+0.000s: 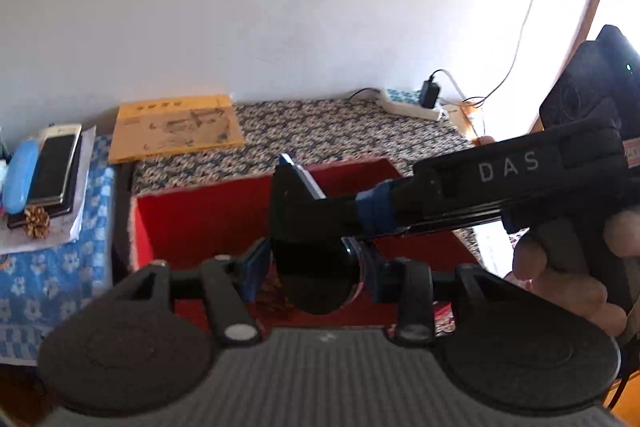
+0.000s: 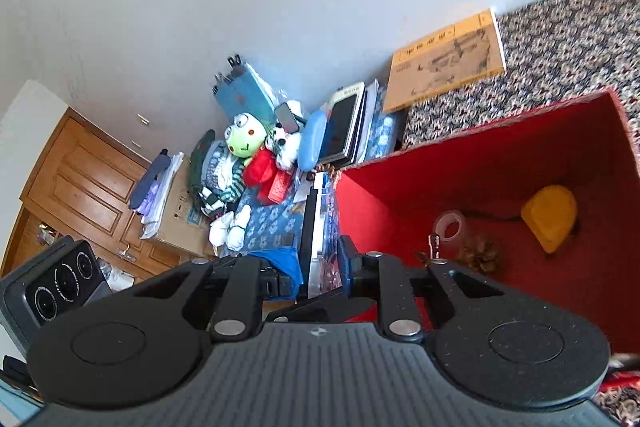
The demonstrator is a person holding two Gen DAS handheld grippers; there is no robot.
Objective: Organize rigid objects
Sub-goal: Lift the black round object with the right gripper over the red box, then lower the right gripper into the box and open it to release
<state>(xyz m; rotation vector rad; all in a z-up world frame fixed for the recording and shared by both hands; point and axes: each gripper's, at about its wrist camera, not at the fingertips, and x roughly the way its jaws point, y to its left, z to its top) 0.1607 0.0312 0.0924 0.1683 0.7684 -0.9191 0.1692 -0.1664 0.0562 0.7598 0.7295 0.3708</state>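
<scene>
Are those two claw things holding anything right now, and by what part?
Left gripper pinches a round black object by its sides. Right gripper clamps a flat black panel by its near edge, beside the red box.

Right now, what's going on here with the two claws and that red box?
A person is working two handheld grippers over an open red box. The left claw is shut on a dark glossy object above the box. The right claw is shut on a thin flat panel near the box's edge. Inside lie a yellow object, a clear tape roll and a pine cone. Whether both claws share one item is unclear.
</scene>
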